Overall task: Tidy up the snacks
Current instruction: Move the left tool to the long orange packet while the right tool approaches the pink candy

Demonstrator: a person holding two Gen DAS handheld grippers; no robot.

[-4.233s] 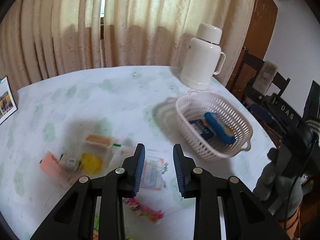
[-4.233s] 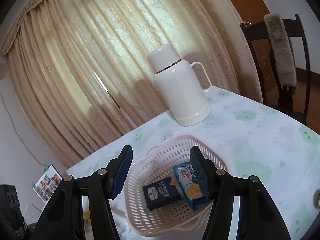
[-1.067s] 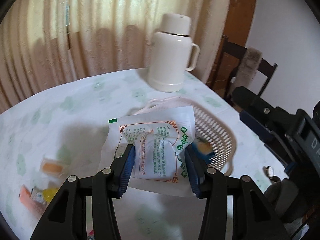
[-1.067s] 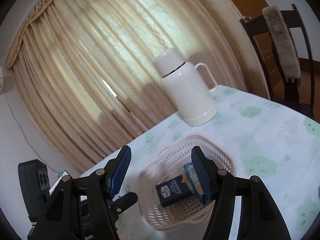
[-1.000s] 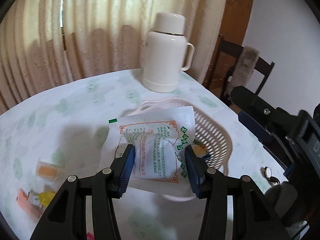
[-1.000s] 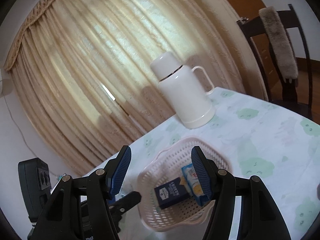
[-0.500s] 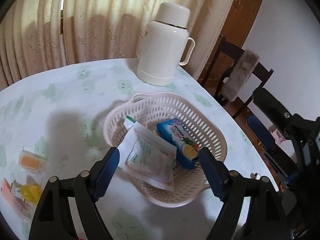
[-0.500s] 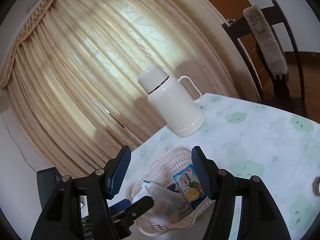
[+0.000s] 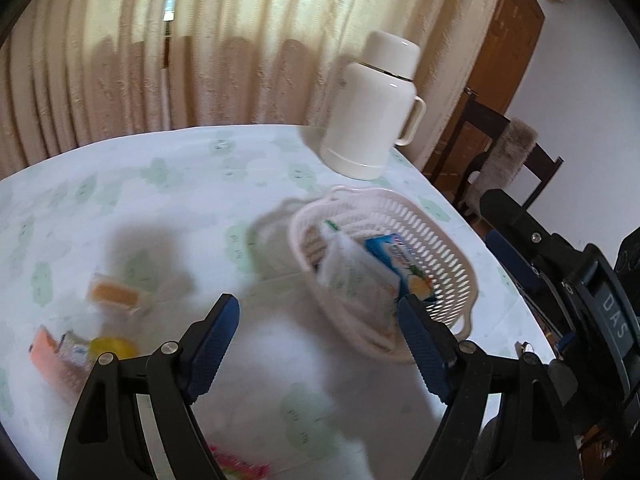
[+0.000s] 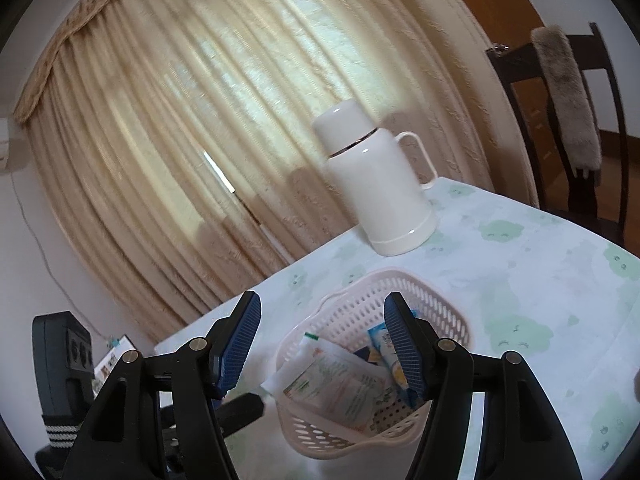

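A pale pink basket (image 9: 452, 240) stands on the table, right of centre in the left wrist view. A white pouch with green print (image 9: 352, 276) leans inside it, next to a blue packet (image 9: 404, 260). My left gripper (image 9: 316, 304) hangs open above the table just in front of the basket, nothing between its fingers. Loose snacks lie at the left: an orange packet (image 9: 114, 294), a yellow one (image 9: 112, 350) and a pink one (image 9: 46, 354). My right gripper (image 10: 323, 300) is open and empty, above the near side of the basket (image 10: 440, 304), where the pouch (image 10: 340, 384) shows.
A white thermos jug (image 9: 372, 108) stands behind the basket by the curtain. A dark chair (image 10: 568, 100) with a furry cover is past the table's right edge. A pink wrapper (image 9: 240, 458) lies near the front edge. The right gripper's body (image 9: 516, 256) sits right of the basket.
My left gripper let go of the white pouch, which now lies in the basket, and its jaws stand wide. It then swung left, away from the basket. The right gripper stayed nearly still.
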